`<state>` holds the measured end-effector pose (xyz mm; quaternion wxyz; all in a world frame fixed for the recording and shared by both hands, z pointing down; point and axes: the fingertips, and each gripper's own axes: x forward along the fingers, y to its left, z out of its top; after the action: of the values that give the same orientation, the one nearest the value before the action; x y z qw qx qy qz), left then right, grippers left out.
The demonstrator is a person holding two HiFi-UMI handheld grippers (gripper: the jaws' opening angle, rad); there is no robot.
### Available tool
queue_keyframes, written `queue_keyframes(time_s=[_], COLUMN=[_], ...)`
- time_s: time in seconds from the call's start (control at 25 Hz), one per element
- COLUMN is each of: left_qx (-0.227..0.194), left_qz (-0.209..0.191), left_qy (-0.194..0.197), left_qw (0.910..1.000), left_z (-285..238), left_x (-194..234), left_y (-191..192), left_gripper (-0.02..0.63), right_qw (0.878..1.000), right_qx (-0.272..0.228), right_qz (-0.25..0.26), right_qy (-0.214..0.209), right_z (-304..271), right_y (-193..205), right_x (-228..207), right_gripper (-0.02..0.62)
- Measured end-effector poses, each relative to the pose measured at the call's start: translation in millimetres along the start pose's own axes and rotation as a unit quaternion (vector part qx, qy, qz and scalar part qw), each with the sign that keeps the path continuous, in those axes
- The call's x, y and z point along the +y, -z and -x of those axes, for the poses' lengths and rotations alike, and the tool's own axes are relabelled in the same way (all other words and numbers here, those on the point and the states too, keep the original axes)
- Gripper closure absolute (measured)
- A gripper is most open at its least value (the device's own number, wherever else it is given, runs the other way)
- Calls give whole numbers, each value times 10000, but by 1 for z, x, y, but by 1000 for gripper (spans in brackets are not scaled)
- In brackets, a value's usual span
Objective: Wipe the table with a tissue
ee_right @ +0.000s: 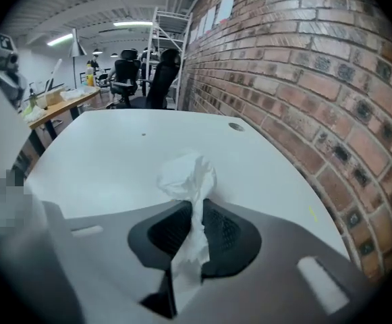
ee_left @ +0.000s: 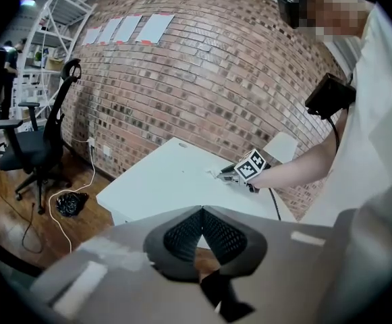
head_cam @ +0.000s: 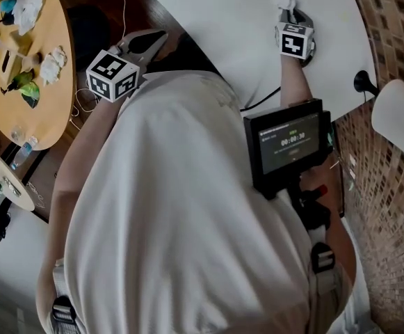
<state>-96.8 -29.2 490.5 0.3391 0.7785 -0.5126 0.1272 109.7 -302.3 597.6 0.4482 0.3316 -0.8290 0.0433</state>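
Where the table point(head_cam: 208, 19) nears its wall-side edge, the right gripper point(ee_right: 197, 204) is clamped on a tissue point(ee_right: 185, 177). The jaws pinch the tissue's twisted middle; its crumpled head bulges beyond the fingertips and appears to touch the tabletop, while a tail hangs back between the jaws. The left gripper point(ee_left: 201, 211) has its jaws together with nothing between them. It is held off the table, just outside the left edge near the corner and above the wooden floor point(ee_left: 40, 221). A brick wall point(ee_right: 330, 79) runs along the table's right edge.
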Motion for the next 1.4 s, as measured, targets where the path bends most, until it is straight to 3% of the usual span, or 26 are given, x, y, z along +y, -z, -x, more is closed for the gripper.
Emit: queue_keyframes(time_s=[0.28, 0.48, 0.6, 0.72, 0.76, 0.8, 0.84, 0.92, 1.0, 1.08, 1.24, 1.4], left_qx=[3, 48, 51, 85, 99, 111, 119, 121, 111, 88, 0, -146], left_qz=[-120, -274, -377, -363, -356, -356, -364, -366, -308, -250, -257, -140], left_qy=[43, 162, 199, 193, 199, 208, 221, 239, 221, 196, 213, 113], left_qw=[9999, 9995, 9991, 9991, 9991, 9991, 9990, 9990, 9992, 9995, 9994, 9997], left_z=[-16, -24, -27, -25, -24, -23, -23, -21, -20, -19, -17, -8], left_x=[-15, -19, -22, -17, -14, -12, -11, -8, -1, 7, 21, 40], left_y=[-10, -16, -25, -25, -24, -23, -23, -25, -26, -29, -39, -45], left_gripper=[600, 600, 600, 600, 600, 600, 600, 600, 600, 600, 600, 600], right_qw=[9907, 9710, 9485, 9067, 8943, 8915, 8992, 9226, 9337, 9413, 9601, 9729], right_qx=[-354, -436, -569, -450, -415, -454, -584, -1002, -1264, -1190, -765, -474], right_qz=[1141, 1830, 2352, 2967, 3027, 2841, 2359, 861, -467, -1204, -1616, -1427], right_qy=[-655, -1478, -2046, -2965, -3270, -3499, -3638, -3625, -3319, -2920, -2149, -1757], right_z=[8, 18, 32, 51, 58, 63, 67, 67, 59, 43, 13, -7], right_y=[-16, -11, -3, 15, 19, 19, 12, -12, -31, -34, -31, -42], right_x=[61, 105, 123, 147, 152, 154, 149, 121, 85, 56, 26, 30], right_gripper=[548, 548, 546, 545, 545, 545, 545, 545, 545, 543, 543, 540])
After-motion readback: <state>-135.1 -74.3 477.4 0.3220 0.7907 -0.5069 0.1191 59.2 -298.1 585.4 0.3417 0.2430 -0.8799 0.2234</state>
